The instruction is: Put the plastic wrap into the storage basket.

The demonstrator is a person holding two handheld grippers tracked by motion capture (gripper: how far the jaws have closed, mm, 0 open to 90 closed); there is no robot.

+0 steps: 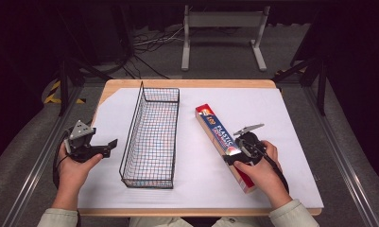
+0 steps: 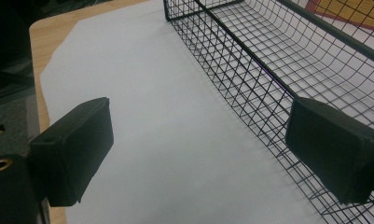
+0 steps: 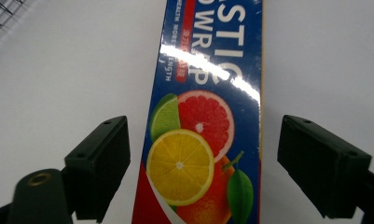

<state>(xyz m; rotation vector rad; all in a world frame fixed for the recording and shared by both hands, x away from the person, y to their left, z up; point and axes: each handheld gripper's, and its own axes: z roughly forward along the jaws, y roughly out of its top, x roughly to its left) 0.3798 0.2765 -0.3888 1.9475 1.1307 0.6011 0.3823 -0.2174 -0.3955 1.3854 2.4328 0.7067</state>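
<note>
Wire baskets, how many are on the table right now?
1. The black wire basket sits left of center on the white sheet, between the left gripper and the plastic wrap box. Its mesh wall also shows in the left gripper view. Nothing appears hidden.

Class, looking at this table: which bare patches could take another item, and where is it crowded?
Free: the white sheet right of the plastic wrap box, the strip between the box and the wire basket, and the near edge. Crowded: around the right gripper straddling the box.

Pale grey-green sleeves (image 1: 59,216) — each black hand-held gripper (image 1: 112,144) has blocky jaws, trailing cable; left carries grey three-cornered plate (image 1: 79,129).
</note>
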